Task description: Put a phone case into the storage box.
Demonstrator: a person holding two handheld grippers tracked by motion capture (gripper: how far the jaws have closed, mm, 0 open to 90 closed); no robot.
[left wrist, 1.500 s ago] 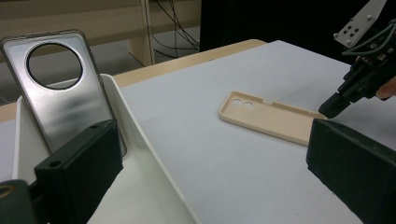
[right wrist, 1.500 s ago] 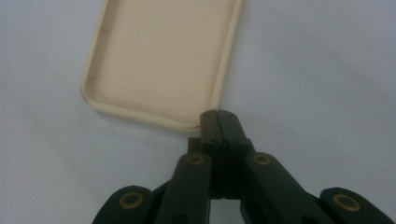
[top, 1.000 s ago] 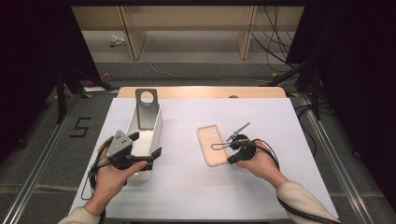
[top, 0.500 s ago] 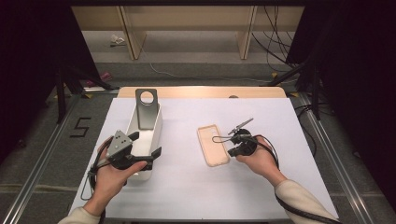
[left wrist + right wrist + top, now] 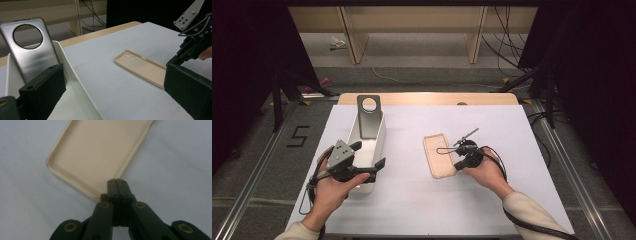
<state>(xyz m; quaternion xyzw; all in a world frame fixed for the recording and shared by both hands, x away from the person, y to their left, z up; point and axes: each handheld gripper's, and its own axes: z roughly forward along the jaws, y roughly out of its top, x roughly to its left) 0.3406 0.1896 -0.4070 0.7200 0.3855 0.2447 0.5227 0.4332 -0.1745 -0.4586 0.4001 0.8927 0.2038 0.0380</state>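
A beige phone case (image 5: 439, 156) lies open side up on the white table, right of centre. My right gripper (image 5: 457, 165) is at its right near rim. In the right gripper view its jaws (image 5: 116, 182) are pressed flat together, shut with nothing between them, tips at the beige case's (image 5: 100, 152) rim. A silver phone case (image 5: 368, 125) with a round camera hole stands upright at the far end of a white bin (image 5: 380, 136). My left gripper (image 5: 368, 154) straddles the bin's near right wall (image 5: 72, 72), jaws open, one inside the bin and one outside. The silver case (image 5: 37, 60) rises behind the inner jaw.
The white sheet (image 5: 412, 210) covers the table, with a wooden edge (image 5: 427, 98) at the far side. Beyond it are shelf legs and loose cables on the floor. Metal rails run along both sides of the table. A cable trails from each gripper.
The right gripper has shifted a little along the beige case's right edge, its jaws still shut. The left hand and the bin have kept still.
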